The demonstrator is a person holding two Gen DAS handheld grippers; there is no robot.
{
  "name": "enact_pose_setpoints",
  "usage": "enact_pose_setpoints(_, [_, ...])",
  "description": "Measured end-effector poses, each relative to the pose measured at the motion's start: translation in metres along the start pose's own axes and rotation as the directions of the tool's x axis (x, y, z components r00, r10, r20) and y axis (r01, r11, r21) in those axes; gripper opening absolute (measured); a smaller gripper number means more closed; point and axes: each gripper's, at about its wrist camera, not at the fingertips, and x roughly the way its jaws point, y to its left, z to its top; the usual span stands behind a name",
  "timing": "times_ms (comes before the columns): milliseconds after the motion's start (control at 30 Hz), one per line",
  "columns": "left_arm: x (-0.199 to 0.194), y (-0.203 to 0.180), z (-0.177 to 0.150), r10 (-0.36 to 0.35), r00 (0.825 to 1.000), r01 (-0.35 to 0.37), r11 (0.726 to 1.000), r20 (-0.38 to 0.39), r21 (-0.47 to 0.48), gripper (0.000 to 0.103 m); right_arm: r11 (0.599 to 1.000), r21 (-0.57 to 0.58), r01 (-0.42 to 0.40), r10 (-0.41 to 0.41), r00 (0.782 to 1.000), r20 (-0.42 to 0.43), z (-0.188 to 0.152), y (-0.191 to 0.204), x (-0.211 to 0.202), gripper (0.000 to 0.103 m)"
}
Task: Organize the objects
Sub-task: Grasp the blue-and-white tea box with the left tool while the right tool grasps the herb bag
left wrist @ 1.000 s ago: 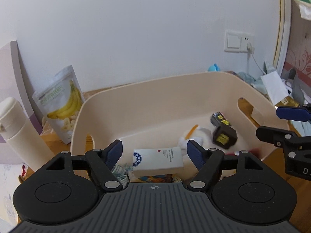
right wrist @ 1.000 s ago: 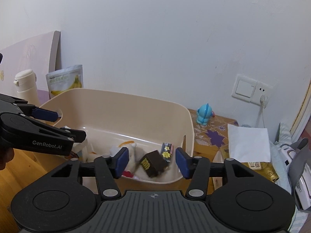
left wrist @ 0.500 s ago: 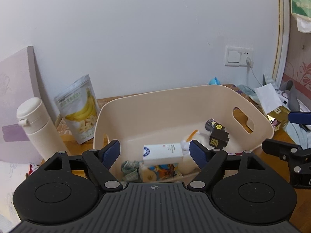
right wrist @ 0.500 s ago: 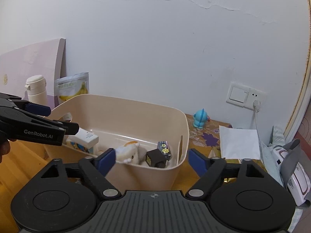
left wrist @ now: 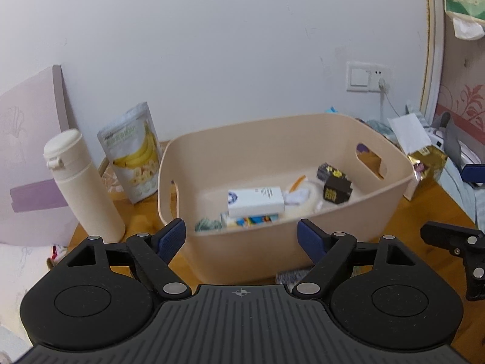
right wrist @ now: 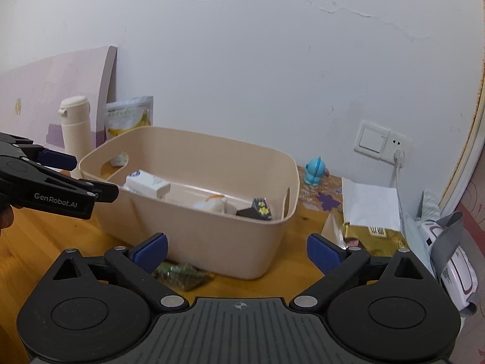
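sitting on a wooden tabletop (left wrist: 424,209) against a white wall, a beige plastic bin (left wrist: 303,242) with cut-out handles, seen just ahead of both cameras. holding nothing, the left gripper (left wrist: 241,236), blue-padded jaws spread wide apart and empty, in front of the bin's near wall. equally empty and wide open, the right gripper (right wrist: 237,250), hovering short of the bin's near corner. inside the bin: a white carton (left wrist: 256,201) with a blue round logo, lying flat on top of a colourful printed box (left wrist: 251,220); next to it a white plush toy (left wrist: 300,195) with an orange bit; further right a dark cube-shaped box (left wrist: 336,188) with yellow marks, leaning against a small dark pack with stars (left wrist: 329,170); at the near left corner, a greenish crumpled thing (left wrist: 207,224), too blurred to identify. outside the bin on its left, standing upright: a cream flask (left wrist: 81,182) and, beside it toward the wall, a banana chip pouch (left wrist: 133,154). on the table by the bin's near edge, between the right gripper's fingers and the bin, a green patterned packet (right wrist: 180,274). to the right of the bin, a gold foil bag (left wrist: 427,163) with a white paper sheet (right wrist: 371,204) over it, and a small blue figurine (right wrist: 315,173) near the wall below a wall switch and socket (right wrist: 382,144) with a plug in it.
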Motion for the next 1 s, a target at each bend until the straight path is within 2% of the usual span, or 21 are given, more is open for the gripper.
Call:
enact_pose_setpoints(300, [-0.006, -0.005, -0.027, -0.013, 0.999, 0.013, 1.000, -0.046, 0.001, 0.082, 0.999, 0.037, 0.012, -0.010, 0.999, -0.044, -0.020, -0.005, -0.002, 0.101])
enact_pose_setpoints(533, [0.003, -0.011, -0.042, -0.048, 0.995, 0.046, 0.999, -0.092, -0.021, 0.082, 0.999, 0.032, 0.005, -0.002, 0.996, -0.089, -0.035, -0.002, 0.005, 0.102])
enact_pose_setpoints(1000, [0.043, -0.029, -0.069, -0.124, 0.969, 0.119, 0.992, -0.213, -0.036, 0.082, 0.999, 0.035, -0.009, 0.015, 0.984, -0.176, -0.057, 0.003, 0.038, 0.103])
